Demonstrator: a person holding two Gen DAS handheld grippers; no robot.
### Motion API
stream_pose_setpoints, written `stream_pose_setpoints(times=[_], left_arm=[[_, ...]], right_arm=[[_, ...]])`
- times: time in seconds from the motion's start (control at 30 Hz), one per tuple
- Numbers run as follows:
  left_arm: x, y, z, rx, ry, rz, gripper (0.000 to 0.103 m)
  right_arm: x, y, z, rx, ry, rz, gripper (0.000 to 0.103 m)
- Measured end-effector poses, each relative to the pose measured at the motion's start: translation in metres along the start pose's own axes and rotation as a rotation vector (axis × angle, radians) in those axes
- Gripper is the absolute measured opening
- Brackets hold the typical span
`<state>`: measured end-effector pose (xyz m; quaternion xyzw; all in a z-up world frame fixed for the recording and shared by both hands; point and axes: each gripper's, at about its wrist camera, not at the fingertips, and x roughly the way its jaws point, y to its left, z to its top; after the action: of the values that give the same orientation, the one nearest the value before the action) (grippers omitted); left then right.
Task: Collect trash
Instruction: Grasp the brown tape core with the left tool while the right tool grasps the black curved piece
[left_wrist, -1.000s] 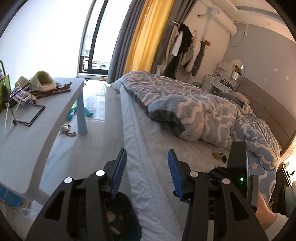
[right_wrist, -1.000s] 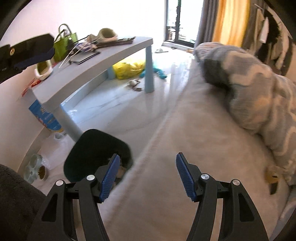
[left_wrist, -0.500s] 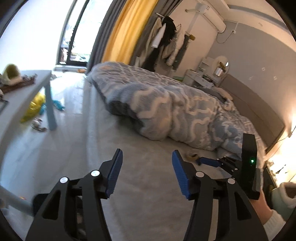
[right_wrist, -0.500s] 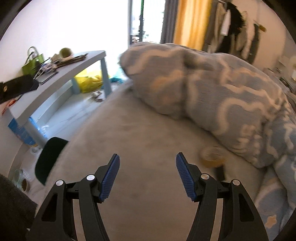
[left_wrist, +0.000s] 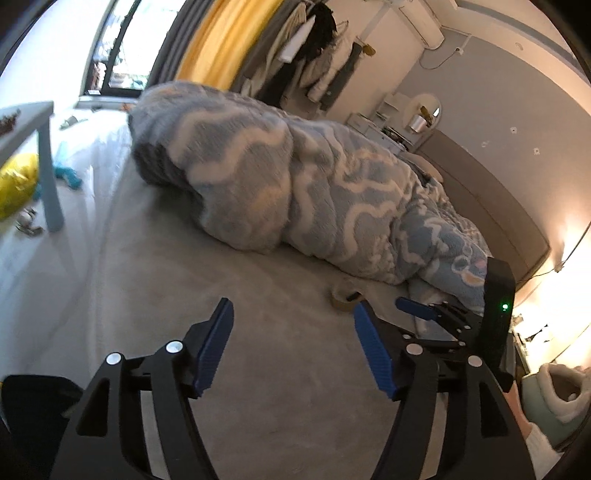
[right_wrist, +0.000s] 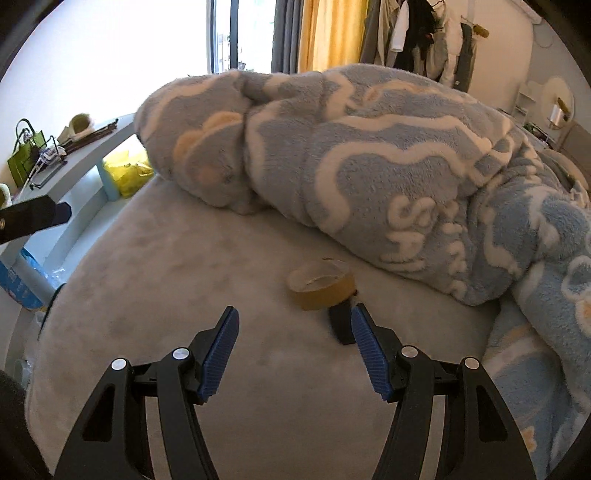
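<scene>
A yellowish roll of tape (right_wrist: 320, 284) lies on the grey bed sheet (right_wrist: 184, 280), with a small black object (right_wrist: 340, 323) touching its near side. My right gripper (right_wrist: 293, 334) is open and empty, just short of the roll, its right finger beside the black object. The roll also shows in the left wrist view (left_wrist: 345, 295). My left gripper (left_wrist: 293, 332) is open and empty above the sheet, with the right gripper (left_wrist: 424, 310) ahead on its right. A black trash bin (left_wrist: 33, 402) shows at the lower left.
A bunched blue and white fleece blanket (right_wrist: 388, 162) covers the far side of the bed. A pale blue table (right_wrist: 85, 158) with a green bag and clutter stands left of the bed, a yellow bag (right_wrist: 127, 171) under it. A slipper (left_wrist: 561, 387) lies at right.
Both grippers have swung from the bin and floor side over onto the bed. The tape roll has come close in front of my right gripper. Both stay open.
</scene>
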<state>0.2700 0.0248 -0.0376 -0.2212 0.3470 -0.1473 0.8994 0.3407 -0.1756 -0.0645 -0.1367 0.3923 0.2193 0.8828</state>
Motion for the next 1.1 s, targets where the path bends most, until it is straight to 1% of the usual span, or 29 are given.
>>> stream_pose_setpoints(times=[0.13, 0.2, 0.33, 0.4, 0.47, 0.7, 0.8, 0.93, 1.1], left_arm=[[0.020, 0.000, -0.003, -0.025, 0.027, -0.036, 0.073], [0.031, -0.002, -0.004, -0.023, 0.040, -0.038, 0.074], [0.052, -0.003, -0.005, -0.011, 0.068, -0.042, 0.077], [0.066, -0.007, -0.006, 0.008, 0.086, -0.045, 0.077], [0.077, -0.010, -0.005, 0.017, 0.099, -0.058, 0.078], [0.118, -0.027, 0.003, -0.001, 0.123, -0.143, 0.080], [0.136, -0.033, 0.004, 0.003, 0.141, -0.153, 0.080], [0.155, -0.036, 0.002, 0.010, 0.175, -0.161, 0.080], [0.171, -0.037, 0.001, 0.011, 0.199, -0.174, 0.080]], right_arm=[[0.007, -0.014, -0.008, 0.021, 0.008, -0.001, 0.064], [0.011, -0.020, -0.011, 0.030, 0.012, -0.003, 0.060], [0.022, -0.031, -0.018, 0.046, 0.032, -0.022, 0.056], [0.028, -0.036, -0.019, 0.057, 0.043, -0.015, 0.054], [0.031, -0.039, -0.019, 0.061, 0.045, -0.008, 0.053], [0.039, -0.047, -0.023, 0.101, 0.043, 0.054, 0.052], [0.048, -0.050, -0.026, 0.103, 0.050, 0.066, 0.048], [0.050, -0.055, -0.028, 0.113, 0.036, 0.083, 0.047], [0.052, -0.060, -0.028, 0.115, 0.030, 0.084, 0.045]])
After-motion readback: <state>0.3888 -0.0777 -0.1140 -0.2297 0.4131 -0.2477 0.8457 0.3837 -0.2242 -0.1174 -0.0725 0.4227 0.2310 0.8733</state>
